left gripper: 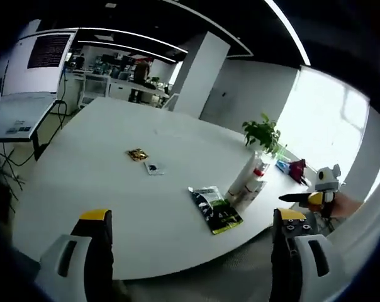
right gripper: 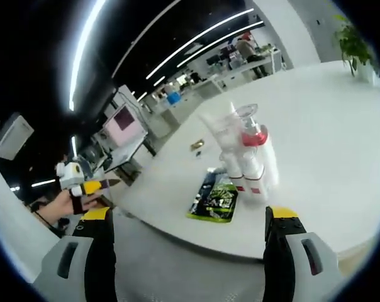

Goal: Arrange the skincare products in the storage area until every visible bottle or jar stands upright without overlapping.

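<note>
On the near edge of the big white table, taken as landmark, both tongs hover off the tabletop and over the grey floor. The left gripper has its yellow-tipped jaws spread wide with nothing between them; the right gripper stands the same, jaws wide apart and empty. Just in from the table's near edge lies a flat green-and-black packet, which in the right gripper view lies just in front of the bottles. Beside the packet stands a tight cluster of white bottles, upright and touching one another; in the right gripper view the cluster shows red bands low on the bottles, one pinkish-red pump collar, and a clear cap on top. Further in toward the table's middle lie a small dark flat item and, beyond it, a crumpled gold wrapper. Past the bottles, near the table's far side, stands a potted plant, with a dark red thing by it that is too small to make out. Off the table, each view catches the other gripper held in a hand. Beyond the table stand desks, a white pillar and, far back, a person.
</note>
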A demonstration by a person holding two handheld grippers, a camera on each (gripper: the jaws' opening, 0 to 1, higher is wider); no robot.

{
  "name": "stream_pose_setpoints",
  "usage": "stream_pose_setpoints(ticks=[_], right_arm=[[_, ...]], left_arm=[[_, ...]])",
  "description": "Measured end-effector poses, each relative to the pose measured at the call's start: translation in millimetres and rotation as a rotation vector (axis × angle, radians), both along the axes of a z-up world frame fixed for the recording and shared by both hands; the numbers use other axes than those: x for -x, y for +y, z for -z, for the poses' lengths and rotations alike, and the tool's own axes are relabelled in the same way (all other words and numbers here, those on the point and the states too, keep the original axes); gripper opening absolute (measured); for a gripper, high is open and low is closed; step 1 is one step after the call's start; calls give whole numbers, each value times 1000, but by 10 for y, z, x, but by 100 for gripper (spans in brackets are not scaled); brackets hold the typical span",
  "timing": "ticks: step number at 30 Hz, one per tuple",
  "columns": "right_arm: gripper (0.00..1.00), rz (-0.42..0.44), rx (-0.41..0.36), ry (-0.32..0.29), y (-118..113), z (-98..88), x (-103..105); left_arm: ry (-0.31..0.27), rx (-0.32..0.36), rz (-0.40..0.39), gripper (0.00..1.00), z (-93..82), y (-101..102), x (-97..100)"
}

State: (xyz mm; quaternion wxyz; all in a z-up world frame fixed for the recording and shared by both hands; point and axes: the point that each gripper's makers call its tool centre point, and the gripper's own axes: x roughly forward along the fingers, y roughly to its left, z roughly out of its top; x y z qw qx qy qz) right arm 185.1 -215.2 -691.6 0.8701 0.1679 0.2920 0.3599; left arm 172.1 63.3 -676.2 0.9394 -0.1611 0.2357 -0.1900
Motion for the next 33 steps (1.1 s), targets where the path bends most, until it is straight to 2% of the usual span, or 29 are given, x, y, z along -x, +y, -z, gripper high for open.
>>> stream_pose_setpoints(ticks=[3, 6, 14, 18, 26, 33], right_arm=[[99, -7, 13, -4, 51, 13, 30], [99, -24, 48, -14, 59, 34, 36], [99, -46, 70, 0, 86, 69, 59], [98, -47, 68, 2, 73, 75, 65], [97, -59, 72, 18, 68, 108, 75], [97, -59, 62, 46, 49, 136, 67]], left_arm=[[4, -37, -2, 99, 52, 22, -14], [3, -31, -1, 99, 46, 39, -55], [5, -47, 8, 99, 19, -20, -146], [18, -27, 1, 99, 39, -34, -241], [71, -32, 2, 99, 181, -121, -440], [135, -76, -7, 99, 347, -165, -736]])
